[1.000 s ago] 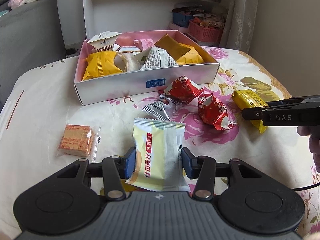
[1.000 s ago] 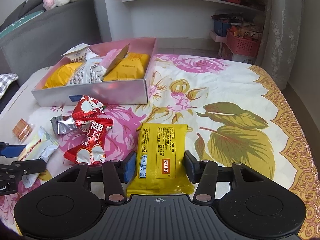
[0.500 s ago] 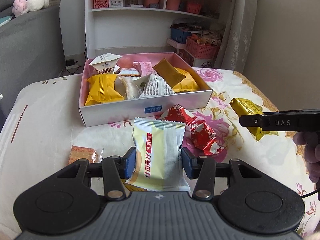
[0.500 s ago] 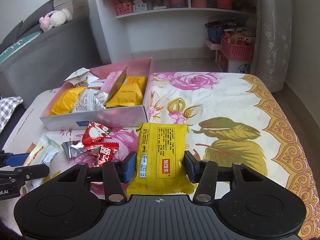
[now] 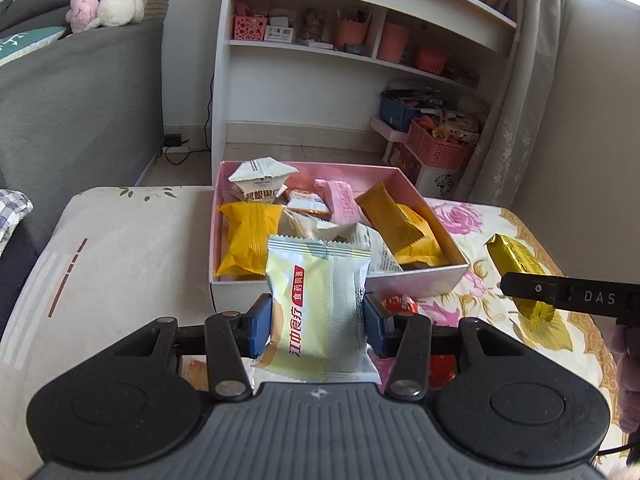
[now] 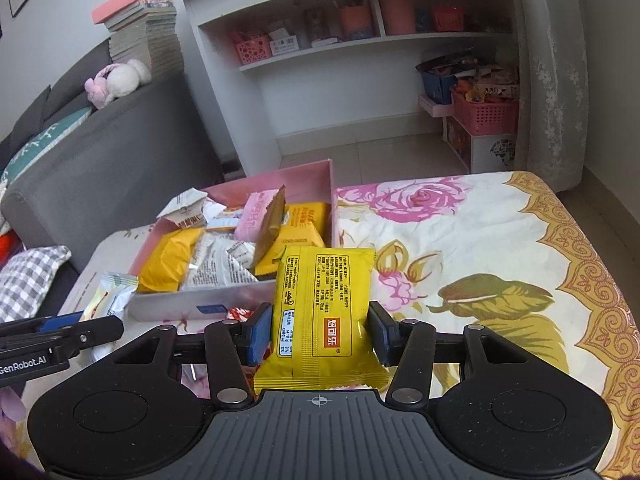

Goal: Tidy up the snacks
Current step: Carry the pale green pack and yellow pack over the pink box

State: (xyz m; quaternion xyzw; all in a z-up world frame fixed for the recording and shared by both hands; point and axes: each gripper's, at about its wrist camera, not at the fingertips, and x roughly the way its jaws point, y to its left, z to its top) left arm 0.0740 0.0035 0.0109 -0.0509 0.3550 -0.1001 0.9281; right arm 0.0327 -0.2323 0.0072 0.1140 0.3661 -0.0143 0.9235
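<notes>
My left gripper (image 5: pixel 316 326) is shut on a pale yellow-and-white snack packet (image 5: pixel 320 304) and holds it in the air in front of the near wall of the pink snack box (image 5: pixel 320 284). My right gripper (image 6: pixel 318 334) is shut on a yellow snack packet (image 6: pixel 324 312), raised near the box's (image 6: pixel 224 300) right front corner. The box holds several packets: yellow, pink, white and brown. The right gripper and its yellow packet (image 5: pixel 520 268) show at the right of the left wrist view. The left gripper and its packet (image 6: pixel 110 292) show at the left of the right wrist view.
A red snack (image 5: pixel 398 304) lies on the floral cloth (image 6: pixel 480 248) just in front of the box, partly hidden by my left fingers. A grey sofa (image 5: pixel 72 100) stands on the left. A white shelf unit (image 5: pixel 340 80) and pink baskets (image 5: pixel 438 148) stand behind the table.
Both grippers have risen and moved toward the box with their packets. The snacks on the cloth have dropped below and behind the fingers.
</notes>
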